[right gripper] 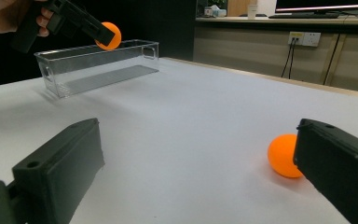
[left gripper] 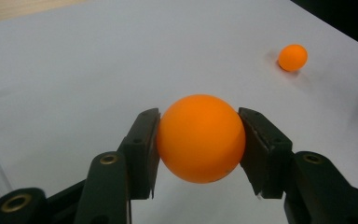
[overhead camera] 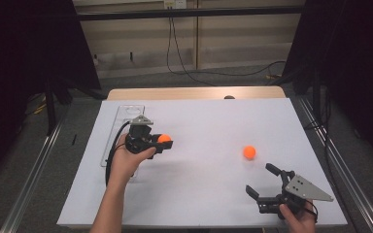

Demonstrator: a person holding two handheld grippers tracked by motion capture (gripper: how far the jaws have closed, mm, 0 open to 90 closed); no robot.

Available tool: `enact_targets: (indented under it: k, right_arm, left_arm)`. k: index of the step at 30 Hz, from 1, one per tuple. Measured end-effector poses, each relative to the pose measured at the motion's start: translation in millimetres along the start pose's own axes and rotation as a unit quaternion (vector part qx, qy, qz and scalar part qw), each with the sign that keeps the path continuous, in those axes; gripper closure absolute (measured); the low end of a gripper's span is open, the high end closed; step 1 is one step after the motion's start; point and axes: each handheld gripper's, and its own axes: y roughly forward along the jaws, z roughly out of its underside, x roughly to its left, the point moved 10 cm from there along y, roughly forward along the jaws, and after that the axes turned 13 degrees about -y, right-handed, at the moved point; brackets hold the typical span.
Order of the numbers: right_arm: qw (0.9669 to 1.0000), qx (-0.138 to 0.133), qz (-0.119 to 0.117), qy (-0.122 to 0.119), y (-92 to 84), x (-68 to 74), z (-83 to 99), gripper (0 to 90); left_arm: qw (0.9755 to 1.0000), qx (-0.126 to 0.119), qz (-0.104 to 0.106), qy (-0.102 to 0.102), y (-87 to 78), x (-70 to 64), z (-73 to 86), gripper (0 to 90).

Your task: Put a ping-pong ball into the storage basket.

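Note:
My left gripper (overhead camera: 165, 142) is shut on an orange ball (left gripper: 200, 138), held above the white table at the left, close to a clear plastic bin (overhead camera: 124, 132). From the right gripper view that held ball (right gripper: 109, 36) hangs above the bin (right gripper: 98, 65). A second orange ball (overhead camera: 249, 152) rests on the table at the right. My right gripper (overhead camera: 263, 181) stands open near the front right edge, a little short of that ball (right gripper: 284, 155), whose right side hides behind one jaw.
The white table top (overhead camera: 199, 184) ends at a wooden strip (overhead camera: 194, 93) at the back. Cables run across the floor behind it. Metal rails (overhead camera: 34, 165) flank both sides.

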Motion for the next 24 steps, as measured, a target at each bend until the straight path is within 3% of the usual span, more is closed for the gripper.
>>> enact_targets:
  k: [24]
  right_arm:
    - [1.0000, 0.000, -0.001, -0.001, -0.7, 0.4, 0.0, 1.0]
  left_arm:
    - [0.9999, -0.009, -0.011, -0.001, -10.9, 10.6, -3.2, 50.8]
